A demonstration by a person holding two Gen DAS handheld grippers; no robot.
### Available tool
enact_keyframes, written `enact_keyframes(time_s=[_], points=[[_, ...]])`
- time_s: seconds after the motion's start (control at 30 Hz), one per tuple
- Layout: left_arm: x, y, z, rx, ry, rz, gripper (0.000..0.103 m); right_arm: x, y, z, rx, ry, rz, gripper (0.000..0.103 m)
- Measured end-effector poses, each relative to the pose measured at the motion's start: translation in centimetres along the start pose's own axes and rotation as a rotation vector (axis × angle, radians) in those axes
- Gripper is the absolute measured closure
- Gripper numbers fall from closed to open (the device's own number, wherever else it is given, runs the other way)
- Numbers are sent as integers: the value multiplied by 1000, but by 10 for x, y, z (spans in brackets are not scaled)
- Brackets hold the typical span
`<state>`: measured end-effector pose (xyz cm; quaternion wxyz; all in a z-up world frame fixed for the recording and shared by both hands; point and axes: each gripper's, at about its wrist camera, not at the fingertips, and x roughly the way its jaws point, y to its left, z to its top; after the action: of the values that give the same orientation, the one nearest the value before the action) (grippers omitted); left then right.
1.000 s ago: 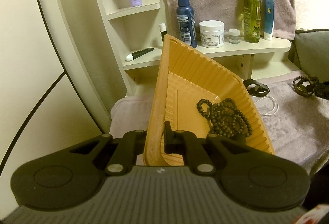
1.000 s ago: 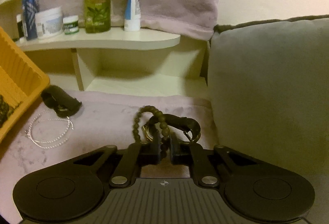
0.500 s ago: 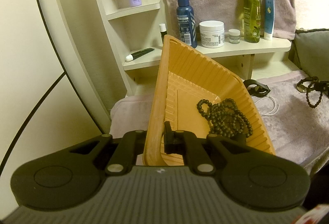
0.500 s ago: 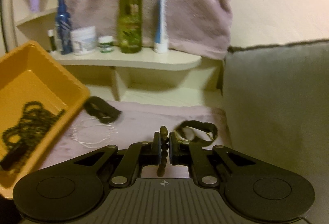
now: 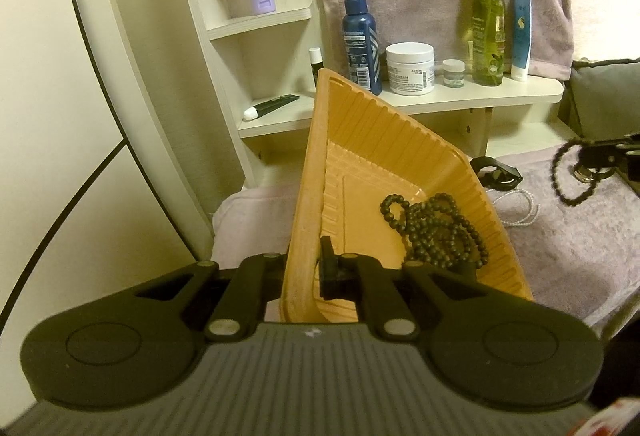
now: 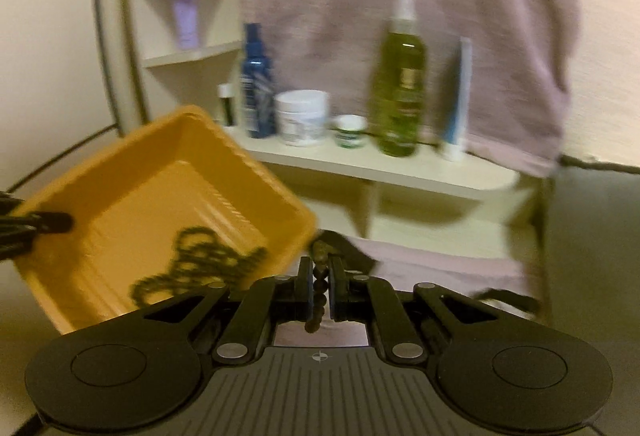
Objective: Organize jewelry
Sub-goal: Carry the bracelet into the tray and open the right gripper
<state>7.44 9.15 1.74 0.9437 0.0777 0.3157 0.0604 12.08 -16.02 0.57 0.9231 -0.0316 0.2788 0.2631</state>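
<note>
My left gripper [image 5: 306, 268] is shut on the near rim of an orange plastic tray [image 5: 360, 139], which it holds tilted above the mauve towel. Dark bead strings [image 5: 436, 232] lie in a heap in the tray's lower corner, also seen as the dark bead strings [image 6: 200, 268] in the blurred right wrist view. My right gripper [image 6: 319, 276] is shut on a dark bead bracelet [image 6: 318, 296] that hangs between its pads, close to the tray [image 6: 120, 171]. From the left wrist view that bracelet [image 5: 568, 179] dangles in the air at the right edge.
A white pearl strand [image 5: 520, 209] and a black band [image 5: 496, 171] lie on the mauve towel [image 5: 580, 256] right of the tray. Behind stands a cream shelf [image 5: 500, 95] with bottles, jars and tubes. A grey cushion [image 6: 600, 236] sits at the right.
My right gripper has lifted the bead bracelet off the towel and carried it up and leftward to the tray's corner. The left gripper and the tray have stayed put.
</note>
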Motion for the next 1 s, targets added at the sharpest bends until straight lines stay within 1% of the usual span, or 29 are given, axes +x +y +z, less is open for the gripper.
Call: enact_keyframes(time_s=[0.17, 0.37, 0.5, 0.63, 0.8, 0.83, 0.9, 0.93, 0.97, 1.0], points=[[-1, 0, 0, -2, -2, -1, 97, 7, 31, 12, -25, 6, 115, 96], [-1, 2, -1, -8, 0, -5, 97, 23, 64, 20, -31, 29, 228, 96], [0, 3, -1, -11, 1, -6, 97, 36, 72, 21, 17, 65, 308, 96], [0, 3, -1, -12, 1, -7, 97, 48, 79, 18, 5, 90, 304, 96], [1, 4, -1, -15, 3, -7, 97, 60, 77, 14, 14, 113, 304, 95], [2, 4, -1, -15, 3, -7, 97, 61, 75, 13, 16, 115, 301, 93], [2, 5, -1, -16, 3, -7, 97, 62, 72, 10, 13, 117, 289, 82], [2, 5, -1, -17, 4, -8, 97, 61, 70, 9, 16, 114, 287, 69], [2, 5, -1, -17, 4, -7, 97, 60, 68, 9, 25, 110, 286, 61], [2, 5, -1, -18, 5, -7, 97, 59, 66, 8, 33, 105, 281, 59]])
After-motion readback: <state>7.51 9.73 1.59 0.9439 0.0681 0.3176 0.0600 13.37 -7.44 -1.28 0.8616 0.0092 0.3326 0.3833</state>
